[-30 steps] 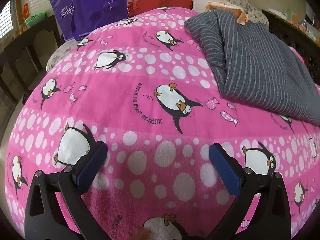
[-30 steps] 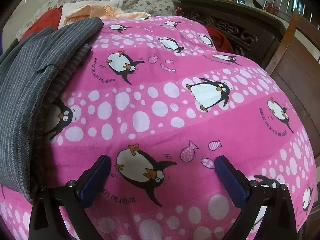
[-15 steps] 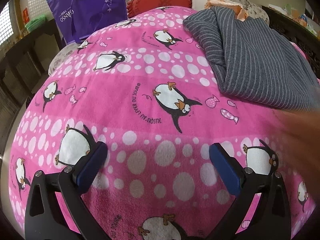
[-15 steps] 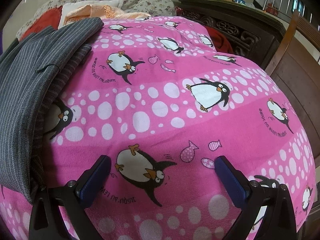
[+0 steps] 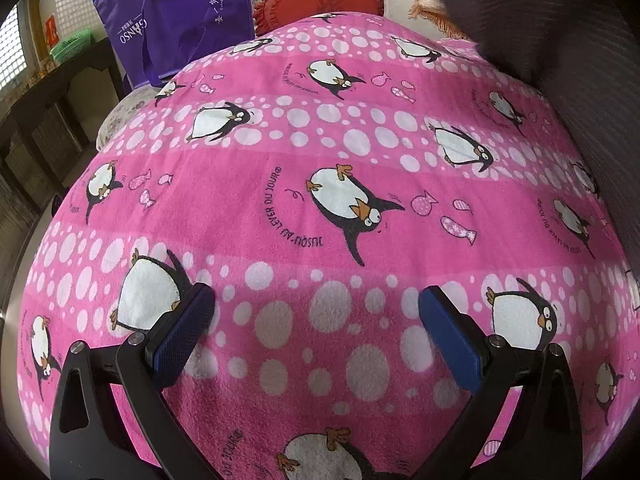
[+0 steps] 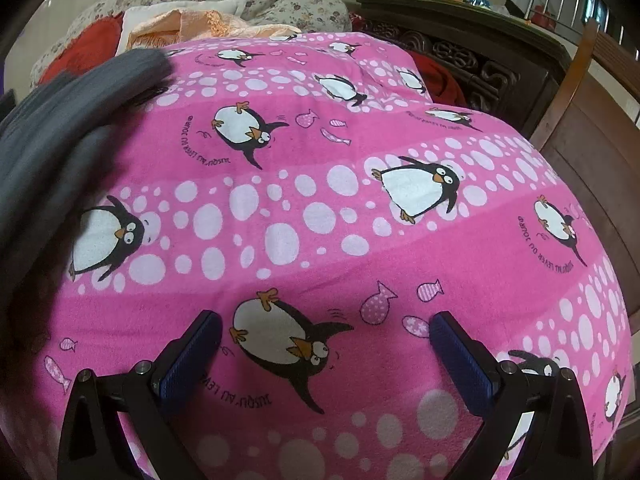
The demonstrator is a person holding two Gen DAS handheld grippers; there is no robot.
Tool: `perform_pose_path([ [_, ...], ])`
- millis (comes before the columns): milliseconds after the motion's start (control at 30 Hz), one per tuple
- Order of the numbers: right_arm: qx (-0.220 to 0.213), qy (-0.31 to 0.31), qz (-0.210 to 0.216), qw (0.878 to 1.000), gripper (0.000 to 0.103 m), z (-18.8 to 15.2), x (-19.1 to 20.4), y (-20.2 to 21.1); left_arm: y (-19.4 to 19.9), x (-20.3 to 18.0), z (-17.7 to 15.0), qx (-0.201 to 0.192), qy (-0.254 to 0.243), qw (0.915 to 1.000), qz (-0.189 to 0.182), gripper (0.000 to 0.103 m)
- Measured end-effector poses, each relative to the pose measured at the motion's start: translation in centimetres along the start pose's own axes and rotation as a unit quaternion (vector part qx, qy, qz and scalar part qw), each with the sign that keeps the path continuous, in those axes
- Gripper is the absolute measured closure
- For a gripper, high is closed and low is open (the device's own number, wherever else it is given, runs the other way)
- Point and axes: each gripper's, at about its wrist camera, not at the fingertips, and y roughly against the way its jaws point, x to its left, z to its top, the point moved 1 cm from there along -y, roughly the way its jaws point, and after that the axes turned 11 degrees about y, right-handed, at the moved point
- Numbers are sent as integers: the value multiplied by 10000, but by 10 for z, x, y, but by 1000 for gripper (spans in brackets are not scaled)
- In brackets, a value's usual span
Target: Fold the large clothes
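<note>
Grey garment w/ both grippers empty, fingers spread

Left gripper (image 5: pixel 316 320) & right gripper (image 6: pixel 326 344) are held unclenched over the pink blanket (image 5: pixel 280 152); grey garment (image 6: pixel 52 136) is seen blurred between them: judged soft, limp, light, best pinched at hem/corner.

Both wrist views look forward along their fingers, close above the pink penguin-print fleece blanket (image 5: pixel 320 184) (image 6: pixel 320 220) covering the bed. The left faces its far left corner, the right its far right; both share the blurred grey striped garment (image 5: pixel 580 60) (image 6: pixel 60 128).

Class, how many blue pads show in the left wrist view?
2: the left pad low left, the right pad low right, both above the pink blanket; none seems hidden.
</note>
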Motion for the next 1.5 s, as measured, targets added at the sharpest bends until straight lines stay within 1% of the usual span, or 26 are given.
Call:
perform_pose_path([
  [967,-2,-5,26,10000,0,0,0,-1,0,0,0,-3,-6,10000,6,0],
  [1067,0,7,10,10000,0,1,0,-1,-1,-1,2,29,-18,10000,19,0],
  [1167,-5,92,-125,9999,0,2,1,0,-3,1,3,54,70,9999,-56,0],
  [1233,78,-28,30,10000,0,0,-5,-1,-1,1,3,60,113,9999,-29,0],
  [1300,194,-16,120,9997,0,-10,-8,10,9,-4,0,121,340,9993,75,1],
  [1333,222,23,118,9997,0,-16,-8,17,18,-9,-2,125,481,9988,36,1],
  [1367,219,56,150,9996,0,-25,-8,29,31,-19,-5,65,564,9983,-110,1],
  [1400,181,63,208,9996,0,-34,-10,42,50,-34,-7,-104,542,9982,-245,1],
  [1467,-101,57,299,9995,0,-55,-15,82,81,-67,-10,-433,360,9976,-406,1],
  [1500,-333,28,424,9985,0,-64,-18,108,98,-87,-12,-585,281,9963,-560,1],
])
